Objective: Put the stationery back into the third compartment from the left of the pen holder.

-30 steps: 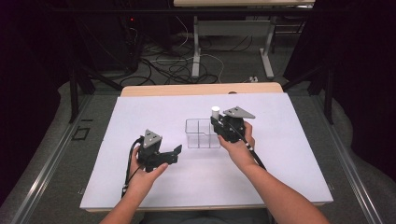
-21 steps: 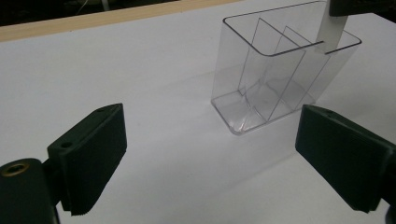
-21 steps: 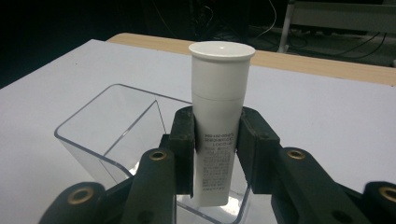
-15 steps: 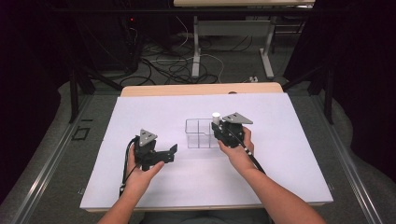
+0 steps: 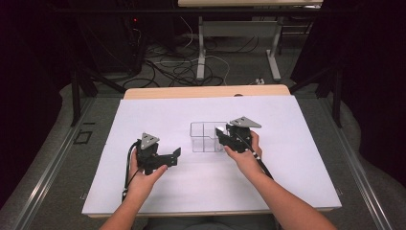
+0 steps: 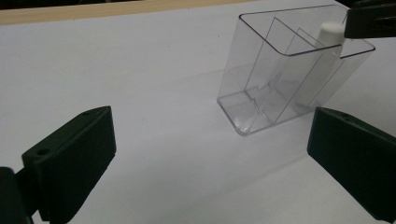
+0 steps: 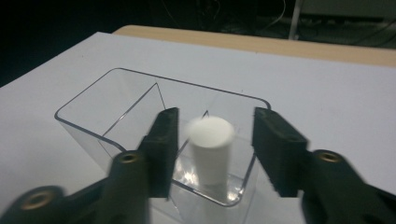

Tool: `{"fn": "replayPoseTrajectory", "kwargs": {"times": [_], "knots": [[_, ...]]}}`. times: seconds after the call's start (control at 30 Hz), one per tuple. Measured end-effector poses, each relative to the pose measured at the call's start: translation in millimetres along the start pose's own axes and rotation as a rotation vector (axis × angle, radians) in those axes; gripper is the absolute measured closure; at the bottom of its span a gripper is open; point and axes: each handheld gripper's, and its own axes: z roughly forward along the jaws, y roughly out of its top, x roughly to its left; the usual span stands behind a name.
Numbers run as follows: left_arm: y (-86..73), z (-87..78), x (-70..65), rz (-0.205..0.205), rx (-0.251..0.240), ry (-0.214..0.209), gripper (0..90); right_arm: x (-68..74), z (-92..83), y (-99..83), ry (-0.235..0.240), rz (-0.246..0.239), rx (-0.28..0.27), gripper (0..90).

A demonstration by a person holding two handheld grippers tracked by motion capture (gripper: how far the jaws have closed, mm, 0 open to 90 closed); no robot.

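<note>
White sheeting is covering the table (image 5: 158, 201), with tangled cables lying on the dark floor beyond. At the frame's centre a clear divided box (image 5: 207, 136) is standing, a white cylinder (image 7: 210, 151) sitting upright in its near compartment. The right gripper (image 7: 212, 154) has just been opening, its jaws flanking the cylinder without pressing. Lower left, the left gripper (image 5: 173, 154) is gaping wide and empty, well apart from the box.

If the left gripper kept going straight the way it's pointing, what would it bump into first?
Probably the clear plastic box. The left gripper has open jaws aimed across bare white table toward it, with nothing in between. The box sits slightly right of centre, so it might only clip it.
</note>
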Motion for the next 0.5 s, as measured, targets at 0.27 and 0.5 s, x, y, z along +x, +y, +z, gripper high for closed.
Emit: {"fn": "replayPoseTrajectory", "kwargs": {"times": [0.27,0.5], "knots": [[0.1,-0.8,4.5,-0.020,-0.002,0.010,1.3,-4.3,-12.9,4.6,0.086,-0.053,-0.019,27.4],[1.0,-2.7,9.3,-0.032,-0.009,0.020,1.3,-12.5,-31.4,11.2,0.089,-0.084,-0.055,21.4]]}}
